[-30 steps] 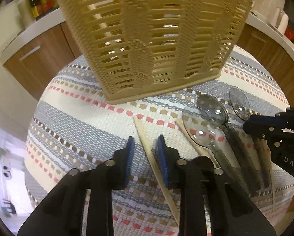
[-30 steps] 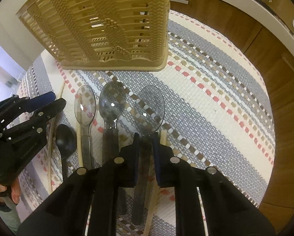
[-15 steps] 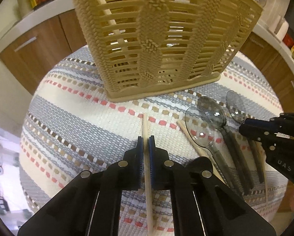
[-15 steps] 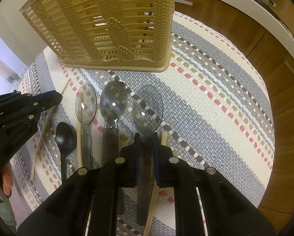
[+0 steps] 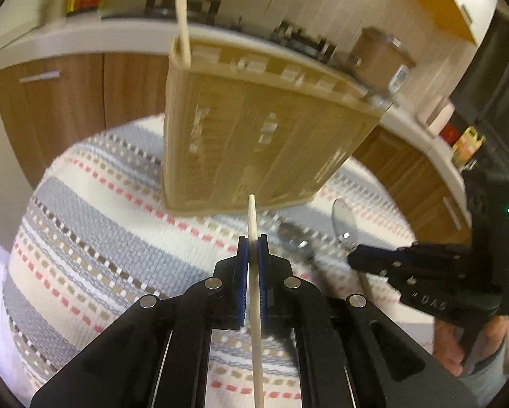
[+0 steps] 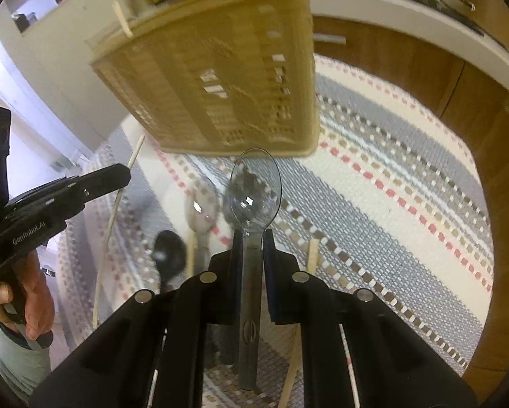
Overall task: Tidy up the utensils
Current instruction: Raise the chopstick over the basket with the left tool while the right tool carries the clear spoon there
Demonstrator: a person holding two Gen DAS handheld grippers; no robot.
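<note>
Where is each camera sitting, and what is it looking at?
Left wrist: sits on the left gripper, looks along its fingers at the held chopstick and basket; the right gripper shows too.
Right wrist: sits on the right gripper, looks at its clear spoon; a hand shows.
Both share the basket and striped cloth.

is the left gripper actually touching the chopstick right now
Touching. In the left wrist view the left gripper has both blue pads pressed flat against the chopstick, with no gap on either side, and the stick runs straight between them.

Striped woven cloth [image 5: 94, 238] below wooden cabinets [image 5: 67, 102] and a white counter [image 5: 84, 39]
</note>
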